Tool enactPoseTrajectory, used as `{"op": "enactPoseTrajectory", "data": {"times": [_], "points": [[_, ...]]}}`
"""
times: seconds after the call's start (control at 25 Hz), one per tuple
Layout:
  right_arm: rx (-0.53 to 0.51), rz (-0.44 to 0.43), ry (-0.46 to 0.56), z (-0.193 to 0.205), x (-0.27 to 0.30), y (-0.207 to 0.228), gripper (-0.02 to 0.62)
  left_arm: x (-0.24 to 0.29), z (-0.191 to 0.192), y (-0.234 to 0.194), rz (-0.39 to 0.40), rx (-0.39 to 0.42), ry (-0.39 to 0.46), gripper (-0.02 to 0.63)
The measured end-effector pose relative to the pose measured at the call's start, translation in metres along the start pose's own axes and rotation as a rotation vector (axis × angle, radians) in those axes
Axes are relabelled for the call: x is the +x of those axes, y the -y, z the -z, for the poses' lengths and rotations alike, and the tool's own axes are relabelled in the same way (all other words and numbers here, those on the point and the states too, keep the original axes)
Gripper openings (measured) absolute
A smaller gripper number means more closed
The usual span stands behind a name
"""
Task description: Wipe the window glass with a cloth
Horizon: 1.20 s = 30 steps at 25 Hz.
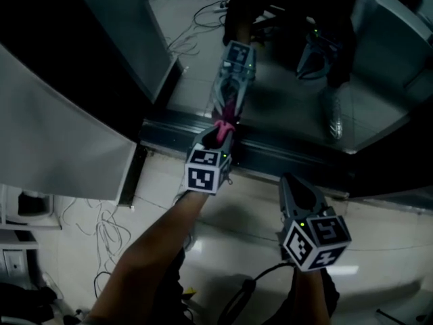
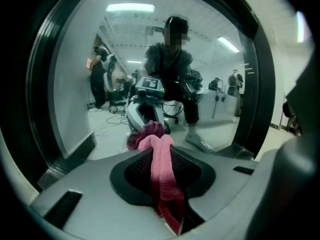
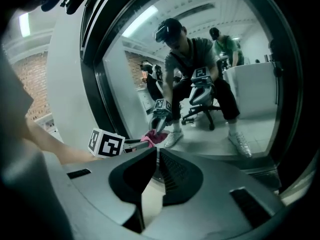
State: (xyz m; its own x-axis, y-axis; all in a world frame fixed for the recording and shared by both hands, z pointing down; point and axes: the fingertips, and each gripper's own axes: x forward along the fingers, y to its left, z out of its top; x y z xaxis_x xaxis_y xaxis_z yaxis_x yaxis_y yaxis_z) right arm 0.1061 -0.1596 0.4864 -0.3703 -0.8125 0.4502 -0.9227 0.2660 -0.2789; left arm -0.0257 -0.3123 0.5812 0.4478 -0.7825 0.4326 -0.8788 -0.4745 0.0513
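Note:
My left gripper (image 1: 222, 133) is shut on a pink cloth (image 1: 227, 116) and holds it against the bottom of the window glass (image 1: 284, 59), just above the dark sill (image 1: 270, 147). In the left gripper view the cloth (image 2: 159, 156) bunches at the tips of that gripper (image 2: 152, 140) and hangs back between the jaws, touching the glass (image 2: 215, 69). My right gripper (image 1: 298, 196) hangs lower right, off the glass, jaws together with nothing in them. The right gripper view shows its tips (image 3: 156, 152), the left gripper's marker cube (image 3: 106, 144) and the cloth (image 3: 150, 138) on the glass (image 3: 245, 59).
The glass mirrors a person holding the grippers, an office chair (image 3: 200, 111) and other people in a lit room. A white panel (image 1: 54, 141) stands at left. Loose cables (image 1: 101, 235) lie on the tiled floor. A dark window frame (image 2: 252, 94) borders the pane.

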Motion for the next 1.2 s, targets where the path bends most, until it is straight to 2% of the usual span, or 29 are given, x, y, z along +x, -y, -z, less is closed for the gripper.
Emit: {"op": "enactPoseTrajectory", "data": {"times": [0.2,0.64,0.96,1.2], "points": [[0.018,0.027,0.030,-0.004,-0.022,0.025,0.017,0.011,0.003,0.033,0.022,0.014,-0.013,0.092],[0.094,0.085,0.054,-0.006,-0.070,0.077,0.017,0.033,-0.004,0.132,0.126,0.030,-0.012,0.092],[0.098,0.082,0.103,-0.010,-0.097,0.098,0.017,0.045,-0.005,0.194,0.185,0.044,-0.015,0.092],[0.126,0.114,0.123,-0.007,-0.115,0.117,0.017,0.052,-0.009,0.238,0.241,0.055,-0.010,0.092]]}}
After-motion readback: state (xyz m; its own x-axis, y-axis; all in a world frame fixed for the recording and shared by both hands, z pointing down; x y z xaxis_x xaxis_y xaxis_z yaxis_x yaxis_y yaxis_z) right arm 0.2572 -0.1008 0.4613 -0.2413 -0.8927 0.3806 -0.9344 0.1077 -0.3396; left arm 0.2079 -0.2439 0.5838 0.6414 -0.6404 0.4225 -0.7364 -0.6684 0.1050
